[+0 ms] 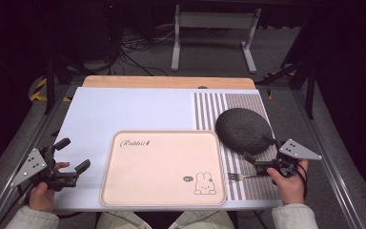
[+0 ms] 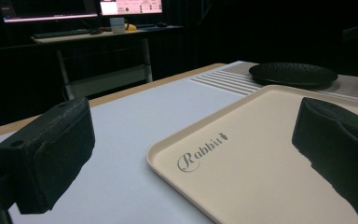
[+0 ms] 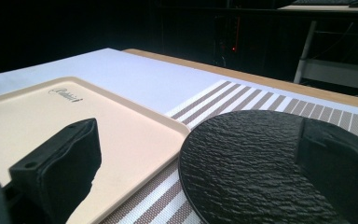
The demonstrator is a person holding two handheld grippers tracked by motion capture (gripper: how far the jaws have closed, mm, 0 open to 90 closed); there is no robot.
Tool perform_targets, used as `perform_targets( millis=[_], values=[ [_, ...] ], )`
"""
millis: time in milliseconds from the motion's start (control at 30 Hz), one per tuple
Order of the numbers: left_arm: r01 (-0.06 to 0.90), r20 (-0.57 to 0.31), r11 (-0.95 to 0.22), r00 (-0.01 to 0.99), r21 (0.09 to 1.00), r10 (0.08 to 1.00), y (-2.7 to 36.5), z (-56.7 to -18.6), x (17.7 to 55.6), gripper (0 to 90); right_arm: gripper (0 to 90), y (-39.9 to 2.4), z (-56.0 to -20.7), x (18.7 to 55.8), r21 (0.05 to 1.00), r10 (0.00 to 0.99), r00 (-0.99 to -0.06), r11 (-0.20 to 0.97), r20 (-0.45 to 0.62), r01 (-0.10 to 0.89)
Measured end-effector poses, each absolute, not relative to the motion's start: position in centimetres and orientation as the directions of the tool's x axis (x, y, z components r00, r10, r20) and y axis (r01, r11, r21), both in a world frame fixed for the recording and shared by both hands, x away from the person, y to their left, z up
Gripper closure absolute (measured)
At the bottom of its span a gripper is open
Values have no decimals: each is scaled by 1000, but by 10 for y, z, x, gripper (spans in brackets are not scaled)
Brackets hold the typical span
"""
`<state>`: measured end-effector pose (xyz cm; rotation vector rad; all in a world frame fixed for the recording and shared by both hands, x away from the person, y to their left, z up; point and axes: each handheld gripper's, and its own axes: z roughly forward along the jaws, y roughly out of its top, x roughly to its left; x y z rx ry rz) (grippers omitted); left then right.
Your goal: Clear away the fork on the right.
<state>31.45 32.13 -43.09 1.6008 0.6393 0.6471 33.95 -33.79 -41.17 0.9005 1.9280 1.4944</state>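
Note:
A beige tray [image 1: 162,167] with a rabbit drawing lies at the front centre of the table. A round black textured plate [image 1: 243,130] rests on the striped mat to its right. Beside the tray's front right corner lies a small fork [image 1: 240,176]. My left gripper [image 1: 75,154] stands open just left of the tray, with the tray [image 2: 261,154] and the plate [image 2: 292,73] ahead of its jaws. My right gripper [image 1: 257,149] is open at the plate's near edge, above the fork; its own view looks over the plate [image 3: 247,163] and the tray [image 3: 51,121]. Neither gripper holds anything.
A white mat [image 1: 124,109] and a striped mat [image 1: 228,102] cover the table, whose wooden far edge [image 1: 169,82] shows. Behind it stand a metal frame [image 1: 214,28] and floor cables. A desk with monitors [image 2: 98,28] stands farther off.

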Motion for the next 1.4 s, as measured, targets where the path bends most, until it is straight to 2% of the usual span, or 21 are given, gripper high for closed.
perform_targets(
  millis=[167,367,900,1400],
  values=[
    [41,52,-111,687,993,725,320,-431,315,0,21,-328,-405,349,946,746,-665,228,-17,232],
    [43,53,-114,688,993,723,320,-431,315,0,37,-315,-393,358,874,688,-725,377,-42,307],
    [44,54,-116,689,992,723,321,-431,314,0,63,-304,-371,365,684,590,-796,637,-136,356],
    [45,53,-116,690,992,722,320,-431,315,0,89,-304,-376,370,548,506,-849,758,-152,354]
  ],
)
